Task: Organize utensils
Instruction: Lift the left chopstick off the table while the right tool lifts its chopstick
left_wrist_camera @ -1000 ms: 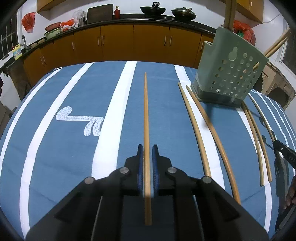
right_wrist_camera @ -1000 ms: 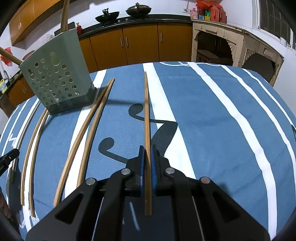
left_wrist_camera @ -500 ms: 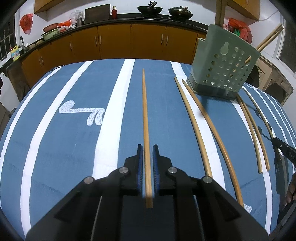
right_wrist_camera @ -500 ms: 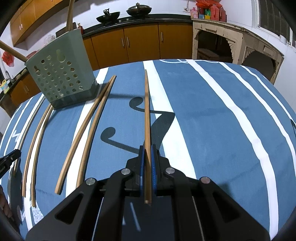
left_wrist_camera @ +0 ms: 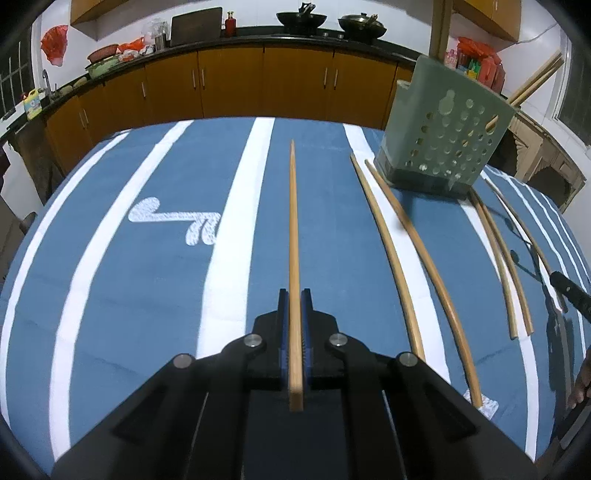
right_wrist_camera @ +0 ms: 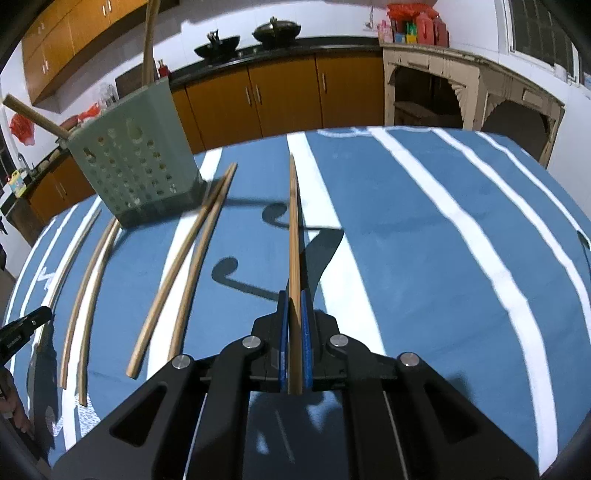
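Observation:
In the left wrist view my left gripper [left_wrist_camera: 294, 295] has its jaws closing tight on a long wooden chopstick [left_wrist_camera: 293, 221], which points straight ahead over the blue striped tablecloth [left_wrist_camera: 147, 295]. In the right wrist view my right gripper [right_wrist_camera: 294, 295] is shut on another chopstick [right_wrist_camera: 294, 229], held above the cloth with its shadow beside it. A green perforated utensil holder [left_wrist_camera: 447, 147] [right_wrist_camera: 136, 166] stands at the far side with chopsticks leaning out of it. Several loose chopsticks [left_wrist_camera: 399, 258] [right_wrist_camera: 184, 266] lie in pairs between the two grippers.
Another pair of chopsticks [left_wrist_camera: 498, 266] [right_wrist_camera: 85, 295] lies beside the holder's other corner. The right gripper's tip [left_wrist_camera: 569, 291] shows at the left view's right edge. Behind the round table run orange cabinets [left_wrist_camera: 229, 88] and a dark counter with woks [right_wrist_camera: 273, 31].
Both chopsticks now stick out less behind the jaws. The right gripper has lifted slightly, and its chopstick's shadow has drawn further away from it. The loose chopsticks and holder have stayed put.

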Available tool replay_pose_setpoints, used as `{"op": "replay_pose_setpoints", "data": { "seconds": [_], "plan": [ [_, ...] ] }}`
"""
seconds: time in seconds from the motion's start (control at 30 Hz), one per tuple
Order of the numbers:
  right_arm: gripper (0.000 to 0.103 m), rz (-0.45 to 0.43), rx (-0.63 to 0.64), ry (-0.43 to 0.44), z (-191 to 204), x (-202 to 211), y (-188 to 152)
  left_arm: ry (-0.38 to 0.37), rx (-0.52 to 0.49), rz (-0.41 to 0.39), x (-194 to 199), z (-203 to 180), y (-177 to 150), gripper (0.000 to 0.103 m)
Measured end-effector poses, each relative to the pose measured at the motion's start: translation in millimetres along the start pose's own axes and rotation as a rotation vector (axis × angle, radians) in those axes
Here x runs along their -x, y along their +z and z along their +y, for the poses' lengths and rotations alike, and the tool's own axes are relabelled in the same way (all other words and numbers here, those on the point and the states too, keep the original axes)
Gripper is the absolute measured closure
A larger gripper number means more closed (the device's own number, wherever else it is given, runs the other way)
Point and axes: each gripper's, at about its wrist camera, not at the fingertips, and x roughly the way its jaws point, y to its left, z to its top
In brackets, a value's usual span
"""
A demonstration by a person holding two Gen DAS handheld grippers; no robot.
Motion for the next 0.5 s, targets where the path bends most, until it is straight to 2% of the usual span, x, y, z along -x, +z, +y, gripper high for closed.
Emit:
{"op": "replay_pose_setpoints", "data": {
  "seconds": [0.5],
  "plan": [
    [0.096,-0.144,-0.037,0.035,-7.8,37.6,25.3,-0.021,-0.011,-0.179,60.0,-0.1,27.0,0.096]
  ]
}}
